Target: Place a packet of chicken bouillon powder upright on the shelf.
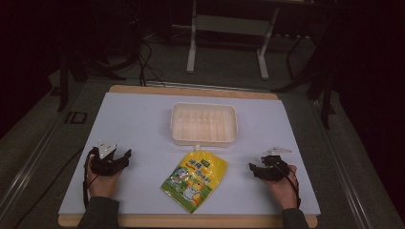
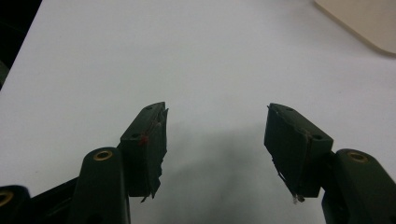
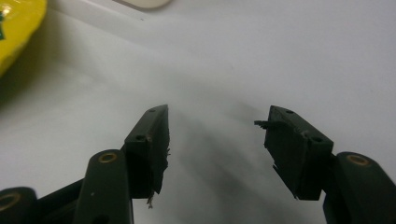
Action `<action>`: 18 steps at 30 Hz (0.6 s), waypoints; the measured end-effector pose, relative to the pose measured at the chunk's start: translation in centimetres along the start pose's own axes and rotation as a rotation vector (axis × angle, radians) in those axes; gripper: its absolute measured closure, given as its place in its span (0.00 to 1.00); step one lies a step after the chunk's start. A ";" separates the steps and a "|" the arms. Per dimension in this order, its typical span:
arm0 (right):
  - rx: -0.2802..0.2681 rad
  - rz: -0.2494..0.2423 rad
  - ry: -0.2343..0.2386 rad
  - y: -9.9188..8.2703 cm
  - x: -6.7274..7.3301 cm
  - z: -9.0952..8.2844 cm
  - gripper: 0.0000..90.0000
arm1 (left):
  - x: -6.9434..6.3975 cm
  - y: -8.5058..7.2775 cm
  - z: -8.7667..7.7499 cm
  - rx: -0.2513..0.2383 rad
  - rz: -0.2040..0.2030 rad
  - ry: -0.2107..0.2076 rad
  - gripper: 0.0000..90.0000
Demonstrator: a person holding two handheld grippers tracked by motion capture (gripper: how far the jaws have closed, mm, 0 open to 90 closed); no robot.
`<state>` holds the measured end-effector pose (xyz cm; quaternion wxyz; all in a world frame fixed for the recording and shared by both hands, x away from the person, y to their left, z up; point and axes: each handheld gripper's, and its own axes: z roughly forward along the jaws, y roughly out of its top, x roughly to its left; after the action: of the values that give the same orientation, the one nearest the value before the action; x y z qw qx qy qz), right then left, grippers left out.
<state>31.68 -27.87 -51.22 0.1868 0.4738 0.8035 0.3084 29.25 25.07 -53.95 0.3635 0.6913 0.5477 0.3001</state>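
A yellow spouted pouch point(image 1: 195, 179) with a cartoon print lies flat on the white table sheet point(image 1: 143, 124), its cap pointing at a white plastic tray point(image 1: 204, 123) just behind it. My left gripper point(image 1: 125, 156) rests on the sheet left of the pouch, open, with nothing between its jaws point(image 2: 217, 116). At the right of the pouch sits my right gripper point(image 1: 251, 168), also open and empty point(image 3: 217, 116). The pouch's yellow edge point(image 3: 16, 32) shows at the top left of the right gripper view. A corner of the tray point(image 2: 362, 21) shows at the top right of the left gripper view.
The white sheet covers a wooden tabletop point(image 1: 191, 90) whose edge shows at the back and front. Behind the table stands a white metal frame point(image 1: 229, 38) on a dark floor, with cables point(image 1: 145, 62) trailing at the left.
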 end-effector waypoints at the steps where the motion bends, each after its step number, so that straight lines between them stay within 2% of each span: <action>1: -0.002 -0.001 0.007 0.1 0.1 -0.1 0.46 | 0.0 0.0 0.0 0.000 -0.001 0.000 0.43; 7: -0.010 0.002 0.029 0.3 0.3 -0.3 0.48 | 0.0 0.0 0.0 0.001 0.002 -0.003 0.43; 8: -0.021 0.018 0.060 0.4 0.3 -0.6 0.51 | 0.0 0.0 0.0 0.000 0.004 -0.001 0.43; 18: -0.037 0.016 0.126 1.3 1.0 -1.2 0.51 | -0.1 0.0 0.0 0.001 0.015 0.001 0.42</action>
<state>31.32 -26.90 -49.43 0.1423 0.4561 0.8040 0.3540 29.22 24.94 -53.96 0.3606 0.6953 0.5428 0.3032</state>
